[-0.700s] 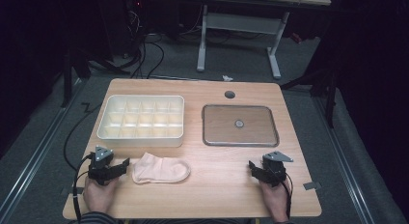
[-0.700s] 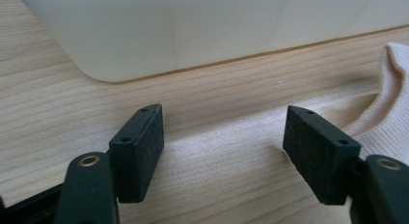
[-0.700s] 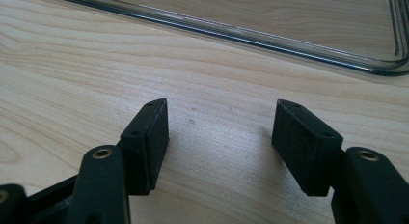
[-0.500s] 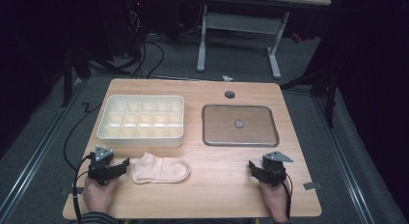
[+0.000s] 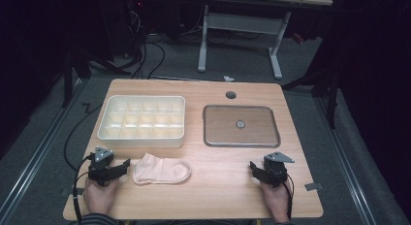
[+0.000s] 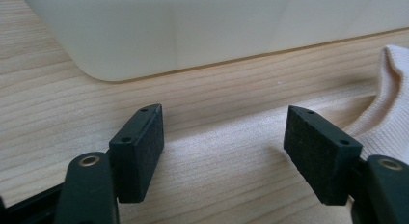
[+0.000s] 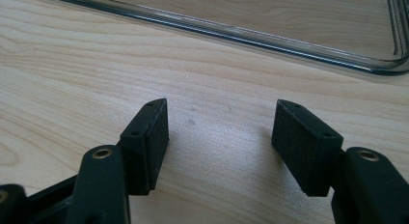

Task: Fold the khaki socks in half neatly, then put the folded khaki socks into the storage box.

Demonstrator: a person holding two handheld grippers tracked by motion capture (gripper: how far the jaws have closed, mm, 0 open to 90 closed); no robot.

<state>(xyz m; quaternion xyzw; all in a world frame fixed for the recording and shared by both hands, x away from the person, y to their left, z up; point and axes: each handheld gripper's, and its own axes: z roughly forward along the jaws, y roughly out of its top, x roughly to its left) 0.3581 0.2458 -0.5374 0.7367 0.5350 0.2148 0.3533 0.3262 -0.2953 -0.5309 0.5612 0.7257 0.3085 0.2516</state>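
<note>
— So, starting nearest the person: what are the hands doing?

— Both rest on the near edge of the wooden table point(image 5: 218, 196). The left gripper point(image 5: 125, 164) sits at the near left corner, its jaws spread wide with nothing between them, only bare wood. The right gripper point(image 5: 253, 166) sits at the near right, jaws just as wide apart and likewise empty.

— And the sock?

— A pale pink sock point(image 5: 161, 169) lies flat on the table just beside the left gripper, to its right, with its length running across the table. In the left gripper view its ribbed cuff point(image 6: 386, 113) shows right behind the right-hand pad point(image 6: 318, 151); I cannot tell whether cloth and pad touch.

— What lies beyond that?

— Behind the sock and the left gripper stands a cream plastic organiser tray point(image 5: 140, 137), divided into many small compartments. Its rounded corner point(image 6: 120, 50) shows in the left gripper view, a little way ahead of the jaws.

— On the right side?

— A shallow metal tray point(image 5: 208, 137) with a brown floor lies behind the right gripper, level with the organiser and apart from it. A small round thing point(image 5: 240, 123) sits in its middle. The tray's shiny rim point(image 7: 241, 35) crosses the top of the right gripper view.

— Farther back?

— A round cable hole point(image 5: 230, 95) near the table's far edge, then a white desk frame point(image 5: 240, 24) standing on the grey floor, with cables point(image 5: 150, 50) to its left.
</note>
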